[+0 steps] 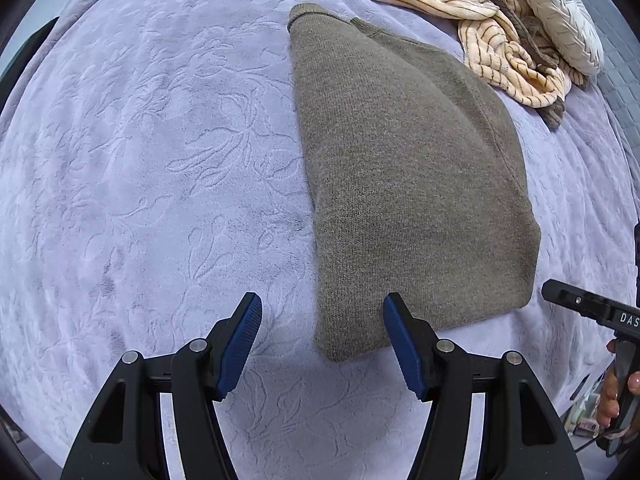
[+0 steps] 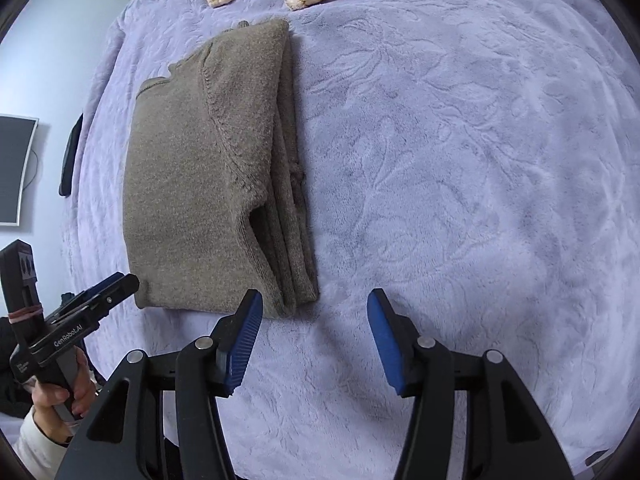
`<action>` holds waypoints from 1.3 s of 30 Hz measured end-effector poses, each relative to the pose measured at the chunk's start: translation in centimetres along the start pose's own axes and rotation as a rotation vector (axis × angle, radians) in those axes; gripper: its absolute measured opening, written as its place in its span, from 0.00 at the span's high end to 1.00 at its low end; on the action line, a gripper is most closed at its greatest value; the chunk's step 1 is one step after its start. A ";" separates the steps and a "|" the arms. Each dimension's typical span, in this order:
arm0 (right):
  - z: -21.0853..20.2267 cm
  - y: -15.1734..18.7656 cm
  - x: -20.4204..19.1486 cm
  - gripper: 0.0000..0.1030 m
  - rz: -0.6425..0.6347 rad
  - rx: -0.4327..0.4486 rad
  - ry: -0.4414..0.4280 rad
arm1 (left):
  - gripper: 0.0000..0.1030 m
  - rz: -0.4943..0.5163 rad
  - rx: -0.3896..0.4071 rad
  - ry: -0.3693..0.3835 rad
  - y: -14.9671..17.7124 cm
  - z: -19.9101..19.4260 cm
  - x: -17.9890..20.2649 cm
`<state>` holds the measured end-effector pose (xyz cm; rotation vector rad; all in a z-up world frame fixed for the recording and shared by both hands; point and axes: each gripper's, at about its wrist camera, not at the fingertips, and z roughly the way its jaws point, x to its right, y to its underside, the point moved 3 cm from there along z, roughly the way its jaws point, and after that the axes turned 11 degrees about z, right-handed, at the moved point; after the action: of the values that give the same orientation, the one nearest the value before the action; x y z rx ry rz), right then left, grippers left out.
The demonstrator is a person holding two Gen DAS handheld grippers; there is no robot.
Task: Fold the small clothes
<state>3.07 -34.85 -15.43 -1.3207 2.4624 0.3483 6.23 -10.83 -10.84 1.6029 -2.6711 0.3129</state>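
Both tongs hover low over the bed with nothing between their blue ribbed pads. Left tongs (image 1: 322, 340) gape wide, the right-hand pad (image 1: 402, 346) over the near edge of the folded olive-brown knit sweater (image 1: 404, 184), the other pad over bare cover; from the pictures I cannot tell whether either touches fabric. From the right wrist view, these same tongs (image 2: 114, 286) enter from the left edge, held by a hand (image 2: 60, 400) wrapped round the grip, tips just beside the sweater's near left corner. That sweater (image 2: 200, 184) lies flat as a narrow rectangle on the lavender embossed plush bed cover (image 1: 160, 160), its layered folds stacked along its right side. Right tongs (image 2: 314, 334) are likewise spread wide and empty, just off the sweater's near right corner. Beyond the sweater, a crumpled cream striped fleece garment (image 1: 460, 4) lies heaped against a pale textured pillow (image 1: 560, 12).
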 end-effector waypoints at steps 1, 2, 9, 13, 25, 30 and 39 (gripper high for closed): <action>-0.3 0.1 0.1 0.41 -0.002 0.003 -0.001 | 0.38 0.003 0.000 0.001 -0.1 0.1 0.1; -0.3 0.0 0.0 0.39 -0.003 0.004 -0.002 | 0.38 0.006 0.000 0.003 -0.1 0.1 0.1; 0.5 -1.4 -2.1 0.37 -0.028 0.004 -0.018 | 0.38 0.006 -0.010 0.006 -0.5 0.7 0.0; 0.3 -2.0 -2.3 0.30 -0.037 0.008 -0.030 | 0.37 0.003 -0.009 -0.005 -0.8 1.1 -0.2; 0.8 -3.9 -3.3 0.21 -0.052 0.013 -0.059 | 0.11 -0.070 0.015 0.028 -1.9 1.5 -1.7; 1.4 -5.4 -3.1 0.19 -0.031 -0.010 -0.117 | 0.11 -0.117 0.033 0.104 -2.4 1.8 -2.9; 2.9 -9.9 -4.5 0.19 -0.059 -0.039 -0.241 | 0.11 -0.033 0.074 0.292 -5.6 3.3 -1.3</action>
<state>14.19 -35.80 -16.95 -1.2817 2.2234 0.5114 12.10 -12.80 -13.31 1.4847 -2.4370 0.6003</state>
